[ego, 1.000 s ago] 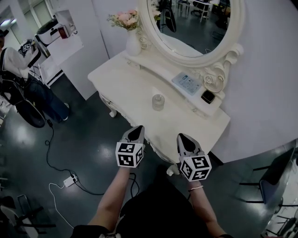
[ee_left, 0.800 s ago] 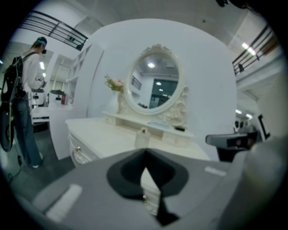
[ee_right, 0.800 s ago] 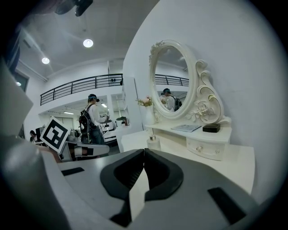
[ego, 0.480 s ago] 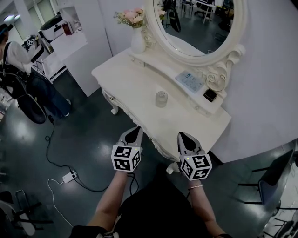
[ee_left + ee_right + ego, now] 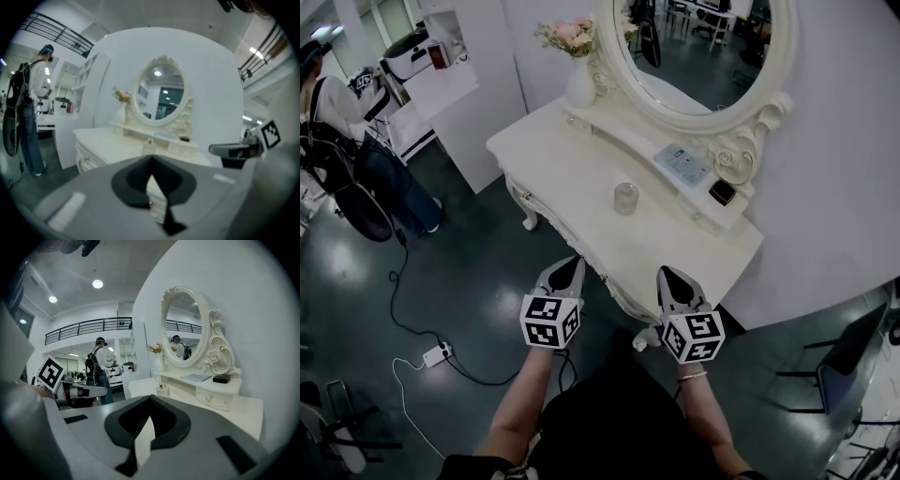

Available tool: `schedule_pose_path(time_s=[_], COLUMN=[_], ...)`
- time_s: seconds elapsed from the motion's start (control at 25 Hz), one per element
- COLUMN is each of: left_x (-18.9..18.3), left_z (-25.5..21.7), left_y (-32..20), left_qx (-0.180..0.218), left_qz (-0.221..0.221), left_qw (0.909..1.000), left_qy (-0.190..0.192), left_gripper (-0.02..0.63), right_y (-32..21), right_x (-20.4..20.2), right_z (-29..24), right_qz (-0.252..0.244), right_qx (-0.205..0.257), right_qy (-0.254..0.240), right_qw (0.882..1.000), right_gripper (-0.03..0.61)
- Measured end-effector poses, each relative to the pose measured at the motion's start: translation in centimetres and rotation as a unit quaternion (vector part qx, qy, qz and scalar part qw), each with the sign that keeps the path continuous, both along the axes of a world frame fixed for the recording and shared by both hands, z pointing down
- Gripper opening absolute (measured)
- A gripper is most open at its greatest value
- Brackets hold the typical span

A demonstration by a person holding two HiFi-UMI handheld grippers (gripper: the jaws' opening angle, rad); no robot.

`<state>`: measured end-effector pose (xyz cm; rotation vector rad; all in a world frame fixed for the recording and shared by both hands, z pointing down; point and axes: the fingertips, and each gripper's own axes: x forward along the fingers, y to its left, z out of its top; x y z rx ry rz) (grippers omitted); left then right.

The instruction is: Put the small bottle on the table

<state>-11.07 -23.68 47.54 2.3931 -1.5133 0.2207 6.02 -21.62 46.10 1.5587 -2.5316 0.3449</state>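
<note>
At the far left a person [image 5: 342,131] stands on the dark floor, a little further toward the frame edge than a second ago and with the head cut off by it; a cable [image 5: 403,319] trails across the floor nearby. The left hand-held gripper [image 5: 570,264] has sunk slightly lower and leftward since the earlier frame, and it hangs in front of the near edge of the tabletop [image 5: 572,164], jaws pressed together with nothing between them. The small bottle [image 5: 625,198] stands upright on the tabletop, well apart from both grippers and just in front of the raised back shelf, in the same spot on the surface as before. The whole dressing table has only slid a touch up and right in the head view. In the left gripper view the small bottle [image 5: 149,144] peeks over the closed jaw tips with its lower part hidden. In the right gripper view it [image 5: 162,389] is small, and whether anything is in it cannot be made out. The right hand-held gripper [image 5: 664,274] has hardly moved; its jaws are also closed on nothing. Behind the bottle, a vase [image 5: 579,82] of flowers, an oval mirror [image 5: 694,47] cut off at the top, a card [image 5: 682,166] whose print is unreadable, and a dark box [image 5: 721,193] line the shelf. A chair [image 5: 853,361] is clipped by the right edge.
</note>
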Motion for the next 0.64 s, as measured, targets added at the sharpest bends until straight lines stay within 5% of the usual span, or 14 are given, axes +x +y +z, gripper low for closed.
schedule_pose_path(time_s=[0.64], left_x=[-1.5], left_z=[0.0], left_y=[2.3], left_qx=[-0.004], left_qz=[-0.006], left_qw=[0.9999], left_qy=[0.008], left_gripper=[0.008], right_y=[2.0], right_x=[-1.0], right_z=[-0.1], right_qz=[-0.005], right_qx=[0.005], right_qy=[0.003], right_qw=[1.000], right_gripper=[0.004])
